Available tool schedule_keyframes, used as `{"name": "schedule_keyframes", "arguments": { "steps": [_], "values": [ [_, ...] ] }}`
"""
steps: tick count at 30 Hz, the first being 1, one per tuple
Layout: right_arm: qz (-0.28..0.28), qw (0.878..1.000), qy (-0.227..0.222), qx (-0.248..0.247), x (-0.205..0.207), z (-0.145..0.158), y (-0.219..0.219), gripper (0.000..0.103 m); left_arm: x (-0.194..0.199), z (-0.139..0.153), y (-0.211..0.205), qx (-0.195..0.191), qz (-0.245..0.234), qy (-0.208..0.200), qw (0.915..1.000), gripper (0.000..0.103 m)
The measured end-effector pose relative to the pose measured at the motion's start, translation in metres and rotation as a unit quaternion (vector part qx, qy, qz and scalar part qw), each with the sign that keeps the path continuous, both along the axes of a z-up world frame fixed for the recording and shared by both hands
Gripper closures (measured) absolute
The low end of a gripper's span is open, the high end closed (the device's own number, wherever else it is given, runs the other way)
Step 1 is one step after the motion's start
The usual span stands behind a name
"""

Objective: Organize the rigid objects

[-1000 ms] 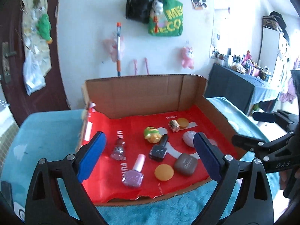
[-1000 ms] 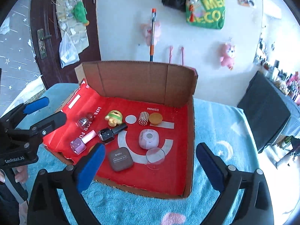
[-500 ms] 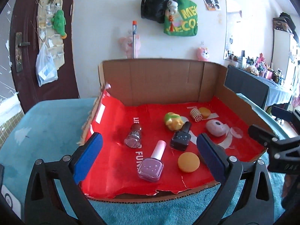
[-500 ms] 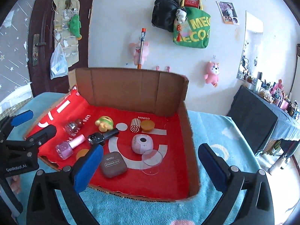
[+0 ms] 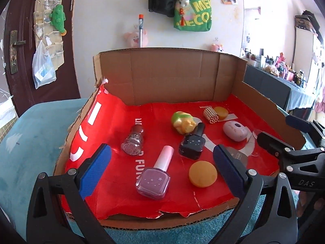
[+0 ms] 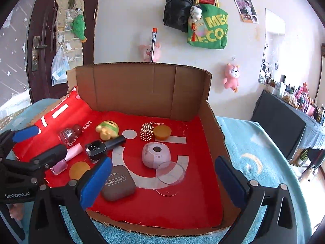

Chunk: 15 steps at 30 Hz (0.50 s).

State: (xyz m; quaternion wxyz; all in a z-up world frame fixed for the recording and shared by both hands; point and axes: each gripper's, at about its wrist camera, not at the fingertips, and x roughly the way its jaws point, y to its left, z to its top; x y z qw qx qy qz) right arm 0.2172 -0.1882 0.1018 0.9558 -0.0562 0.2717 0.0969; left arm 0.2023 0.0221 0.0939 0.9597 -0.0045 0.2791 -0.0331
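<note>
Both grippers hang over the near edge of the cardboard box with nothing caught: the left gripper has its jaws spread wide, after just easing open a little further, with the lilac nail polish bottle lying below and between them, untouched; the right gripper also has its jaws spread and empty, above the brown eye shadow case and the clear round lid. The likeliest trouble, as I judge it, is crowding. The lilac bottle lies near the near edge of the box with the orange disc just beside it on the right and the dark nail polish bottle close behind, so a wide closing could sweep a neighbour or pinch the wrong thing. The bottle is smooth and squarish and may skid on the glossy red liner if only one pad meets it first. The two grippers are near each other at the box's near right part and could knock together. The lilac bottle lies flat on its side, its long axis running from the near edge toward the far wall, leaning a little right; its pale pink cap points away, toward the dark bottle, whose black cap likewise points toward the far wall. The small glitter bottle toward the left wall appears to lie the same way.
</note>
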Motion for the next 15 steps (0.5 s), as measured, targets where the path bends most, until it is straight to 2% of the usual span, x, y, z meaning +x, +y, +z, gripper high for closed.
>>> {"name": "schedule_keyframes", "arguments": {
  "steps": [3,8,15],
  "values": [
    [0.0,1.0,0.015,0.012,0.004,-0.004,-0.003,0.0,0.001,-0.002,0.001,0.015,0.01,0.006,0.9998,0.001],
    [-0.007,0.999,0.03,0.017,0.01,-0.01,-0.004,0.0,0.001,-0.002,0.002,0.016,0.014,0.006,0.9997,0.001],
    [-0.01,0.999,0.031,0.001,0.009,-0.014,0.0,0.0,0.002,-0.004,-0.001,0.026,0.01,0.01,0.9996,0.001]
  ]
}}
